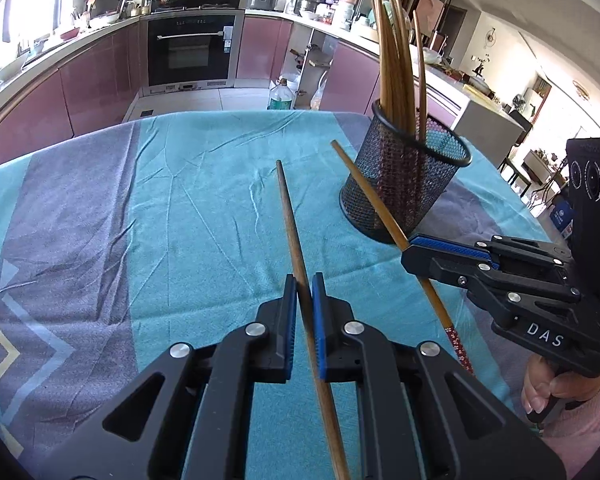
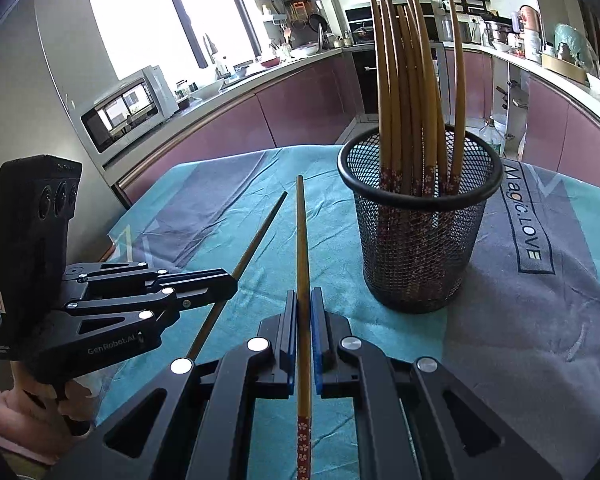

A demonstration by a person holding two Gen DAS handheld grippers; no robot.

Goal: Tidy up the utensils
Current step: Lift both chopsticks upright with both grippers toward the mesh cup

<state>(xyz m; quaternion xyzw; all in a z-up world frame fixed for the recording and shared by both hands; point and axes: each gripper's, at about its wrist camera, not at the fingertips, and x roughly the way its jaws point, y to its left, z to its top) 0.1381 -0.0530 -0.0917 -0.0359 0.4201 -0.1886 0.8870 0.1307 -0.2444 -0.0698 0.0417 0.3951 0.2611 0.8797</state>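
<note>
Two chopsticks held above teal tablecloth [image 2: 380, 340] — left gripper [image 1: 304, 292] clamped on dark chopstick [image 1: 290, 224], right gripper [image 2: 304, 308] clamped on lighter chopstick [image 2: 301, 240]. Mesh holder [image 2: 420, 240] near, right — best tipped upright, lowered inside rim.

Two wooden chopsticks are up off the cloth, tips pointing away: a plain dark one [image 1: 296, 248] on the left, a lighter one [image 2: 303, 280] with a red flowered end beside it; the black mesh holder [image 2: 418, 224] stands upright, packed with matching chopsticks [image 2: 410, 92]
</note>
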